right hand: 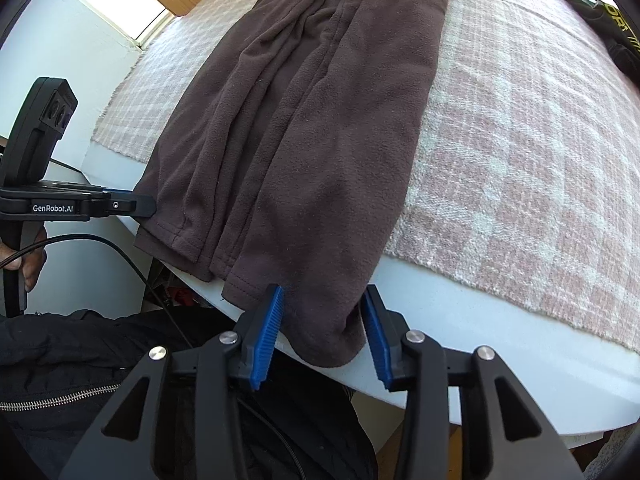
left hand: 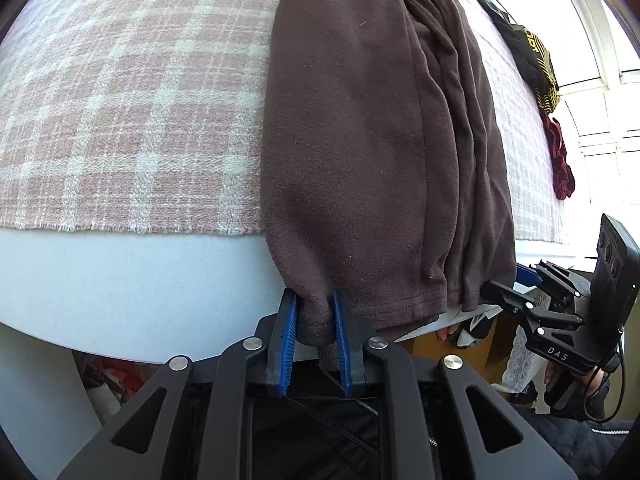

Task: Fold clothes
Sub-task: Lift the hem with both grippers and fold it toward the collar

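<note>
Each camera rides just behind its own gripper, looking steeply down along the fingers and across the near edge of the white table toward its far side. The left wrist view sits close over the brown fleece garment at its near left hem, the right wrist view over its near right hem. Both share this garment and the plaid cloth, and each catches the other gripper at its side edge.

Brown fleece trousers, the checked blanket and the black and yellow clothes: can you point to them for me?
Brown fleece trousers (left hand: pixel 352 140): left wrist view, on the flat leg.
Checked blanket (left hand: pixel 132 112): left wrist view, on a bare patch.
Black and yellow clothes (left hand: pixel 536 60): left wrist view, on the printed part.
</note>
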